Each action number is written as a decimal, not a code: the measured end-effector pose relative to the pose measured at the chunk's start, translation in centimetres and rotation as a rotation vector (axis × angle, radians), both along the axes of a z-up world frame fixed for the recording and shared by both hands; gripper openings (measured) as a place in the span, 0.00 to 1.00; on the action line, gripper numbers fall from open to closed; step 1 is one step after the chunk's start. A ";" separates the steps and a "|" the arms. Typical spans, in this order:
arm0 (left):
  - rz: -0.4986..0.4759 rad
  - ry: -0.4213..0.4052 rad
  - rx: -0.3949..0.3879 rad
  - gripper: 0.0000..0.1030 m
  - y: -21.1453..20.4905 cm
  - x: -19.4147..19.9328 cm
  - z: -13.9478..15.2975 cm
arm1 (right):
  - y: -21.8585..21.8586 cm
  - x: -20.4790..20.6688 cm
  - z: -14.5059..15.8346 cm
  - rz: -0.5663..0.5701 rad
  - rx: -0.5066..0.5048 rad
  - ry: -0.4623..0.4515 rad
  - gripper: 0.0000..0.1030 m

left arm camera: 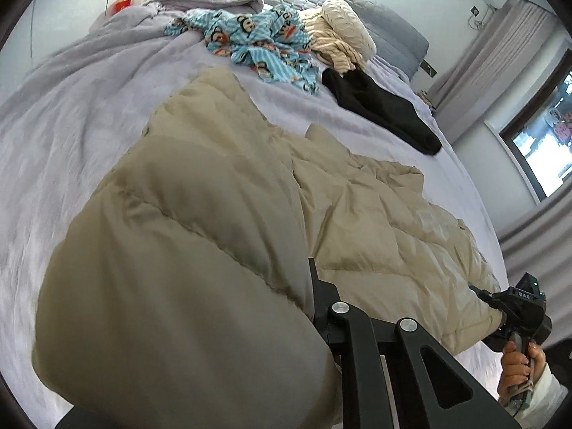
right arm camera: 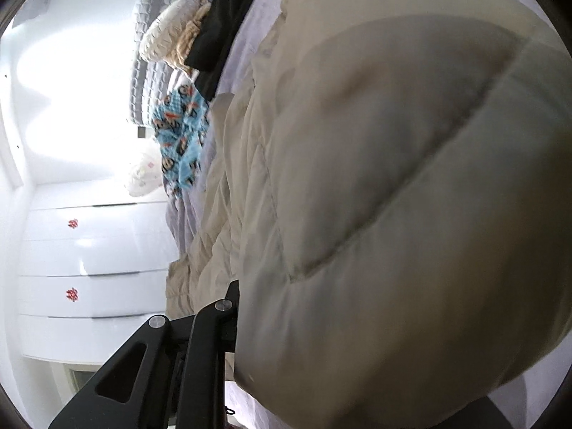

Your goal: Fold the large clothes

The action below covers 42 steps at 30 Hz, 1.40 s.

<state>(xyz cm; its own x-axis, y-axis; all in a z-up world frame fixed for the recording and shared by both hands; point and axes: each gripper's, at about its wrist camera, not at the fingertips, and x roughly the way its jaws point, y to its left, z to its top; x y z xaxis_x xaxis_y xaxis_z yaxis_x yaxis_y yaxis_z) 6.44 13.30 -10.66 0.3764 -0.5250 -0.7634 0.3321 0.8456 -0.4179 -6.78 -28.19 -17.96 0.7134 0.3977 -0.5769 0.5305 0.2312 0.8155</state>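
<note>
Bed (left arm camera: 71,114): covered with a pale lilac sheet; it carries all the clothes.
Left gripper (left arm camera: 311,307): jaws clamped on a puffy fold of the beige quilted jacket (left arm camera: 221,193), near the bed's near edge.
Beige quilted jacket: spread across the middle of the bed, reaching toward its right edge; one bulging end is lifted close to each camera.
Blue monkey-print garment (left arm camera: 257,43): crumpled near the head end of the bed.
Cream knitted garment (left arm camera: 343,32): heaped just right of the blue one, touching it.
Black garment (left arm camera: 382,107): lies flat along the right edge, its top under the cream heap.
Right gripper (left arm camera: 481,295): jaws pinched on the jacket's edge at the bed's right side; a hand (left arm camera: 518,368) grips the handle.
</note>
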 end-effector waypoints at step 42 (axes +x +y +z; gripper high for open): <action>0.202 0.154 0.428 0.28 10.1 -14.0 -0.3 | 10.3 -8.3 9.4 0.432 -0.342 0.194 0.26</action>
